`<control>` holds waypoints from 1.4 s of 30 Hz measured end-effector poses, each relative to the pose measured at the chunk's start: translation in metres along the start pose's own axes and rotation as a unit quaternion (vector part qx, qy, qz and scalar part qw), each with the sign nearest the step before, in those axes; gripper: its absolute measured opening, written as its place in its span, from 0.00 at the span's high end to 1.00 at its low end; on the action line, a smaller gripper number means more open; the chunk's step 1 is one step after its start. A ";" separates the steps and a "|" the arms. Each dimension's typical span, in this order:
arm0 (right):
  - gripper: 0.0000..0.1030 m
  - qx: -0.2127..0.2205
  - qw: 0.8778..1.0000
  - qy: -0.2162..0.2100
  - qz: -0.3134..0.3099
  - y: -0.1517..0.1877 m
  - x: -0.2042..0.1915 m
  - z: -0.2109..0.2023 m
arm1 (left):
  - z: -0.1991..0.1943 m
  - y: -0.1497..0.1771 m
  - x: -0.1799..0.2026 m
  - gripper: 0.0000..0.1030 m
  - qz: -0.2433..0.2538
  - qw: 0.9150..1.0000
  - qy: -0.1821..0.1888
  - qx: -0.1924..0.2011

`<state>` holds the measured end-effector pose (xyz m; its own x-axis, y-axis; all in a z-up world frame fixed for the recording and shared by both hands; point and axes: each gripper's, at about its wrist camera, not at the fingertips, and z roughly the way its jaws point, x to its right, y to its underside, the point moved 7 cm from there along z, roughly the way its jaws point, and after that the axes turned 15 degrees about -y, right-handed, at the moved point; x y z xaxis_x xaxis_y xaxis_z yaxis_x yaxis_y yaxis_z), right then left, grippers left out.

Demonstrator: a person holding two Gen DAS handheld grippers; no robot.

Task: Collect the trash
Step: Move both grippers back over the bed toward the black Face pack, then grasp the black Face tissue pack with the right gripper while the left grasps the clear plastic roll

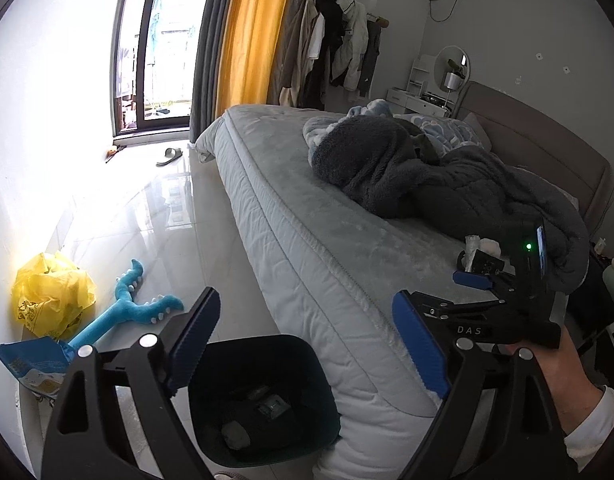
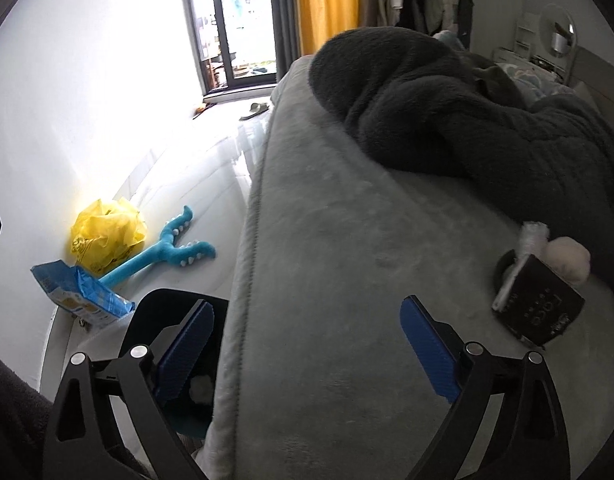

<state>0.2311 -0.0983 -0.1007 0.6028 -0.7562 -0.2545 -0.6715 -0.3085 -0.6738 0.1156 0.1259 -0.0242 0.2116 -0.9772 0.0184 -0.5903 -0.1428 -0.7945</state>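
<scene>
- Two grippers, both spread wide and empty: my left gripper (image 1: 307, 344) hangs over the dark bin (image 1: 263, 400), and my right gripper (image 2: 307, 352) sits low over the edge of the bed (image 2: 347, 260).
- Nearest, the bin stands on the floor tight against the mattress side; it already holds some dark scraps and a pale wad (hard to say what exactly).
- On the bed, just ahead and right of my right gripper, lies a cluster of trash: a black packet (image 2: 541, 308), a white crumpled wrapper (image 2: 523, 248) and a pale tissue ball (image 2: 569, 258), touching one another.
- On the floor by the wall, left of the bin, sit a blue snack bag (image 2: 79, 296) and a crumpled yellow plastic bag (image 2: 107, 236), with a blue toy (image 2: 163, 252) beside them.
- Farther off, a grey blanket (image 2: 447, 120) is heaped on the bed, well clear of the trash.
- I judge I am between pickups, with several pieces left. The next move calls for swinging the right gripper to the bed cluster and closing on one piece squarely, without dragging its neighbours.
</scene>
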 end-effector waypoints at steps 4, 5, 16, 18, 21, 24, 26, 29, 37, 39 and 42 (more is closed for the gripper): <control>0.04 0.020 0.999 0.030 0.018 0.003 0.025 -0.017 | 0.006 -0.002 0.025 0.13 0.007 1.000 0.021 0.001; 0.03 0.026 0.998 0.041 0.026 0.004 0.033 -0.021 | 0.007 -0.001 0.030 0.13 0.011 1.000 0.024 0.001; 0.03 0.075 0.983 0.124 0.108 0.029 0.108 -0.053 | 0.028 -0.002 0.081 0.12 0.031 0.998 0.058 -0.003; 0.03 0.081 0.981 0.123 0.125 0.032 0.119 -0.054 | 0.033 -0.004 0.089 0.12 0.032 0.997 0.066 -0.004; 0.03 0.089 0.979 0.126 0.135 0.033 0.131 -0.054 | 0.044 -0.009 0.104 0.12 0.051 0.996 0.073 0.001; 0.03 0.102 0.976 0.134 0.140 0.032 0.138 -0.059 | 0.056 -0.012 0.117 0.12 0.064 0.995 0.080 0.005; 0.03 0.105 0.975 0.137 0.142 0.031 0.142 -0.060 | 0.063 -0.013 0.124 0.12 0.067 0.994 0.088 0.005; 0.03 0.107 0.974 0.141 0.144 0.030 0.147 -0.060 | 0.079 -0.014 0.132 0.11 0.066 0.993 0.099 0.000; 0.03 0.089 0.973 0.151 0.151 0.027 0.161 -0.046 | 0.097 -0.024 0.151 0.11 0.052 0.992 0.118 0.003; 0.03 0.089 0.973 0.154 0.147 0.026 0.162 -0.044 | 0.102 -0.027 0.155 0.11 0.050 0.991 0.121 0.002; 0.03 0.079 0.974 0.152 0.145 0.025 0.163 -0.038 | 0.110 -0.029 0.162 0.11 0.046 0.991 0.123 -0.001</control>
<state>0.2968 -0.2511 -0.1328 0.2253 -0.9418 -0.2494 -0.7055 0.0188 -0.7084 0.2533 -0.0109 -0.0650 -0.0387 -0.9949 0.0929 -0.5998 -0.0512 -0.7985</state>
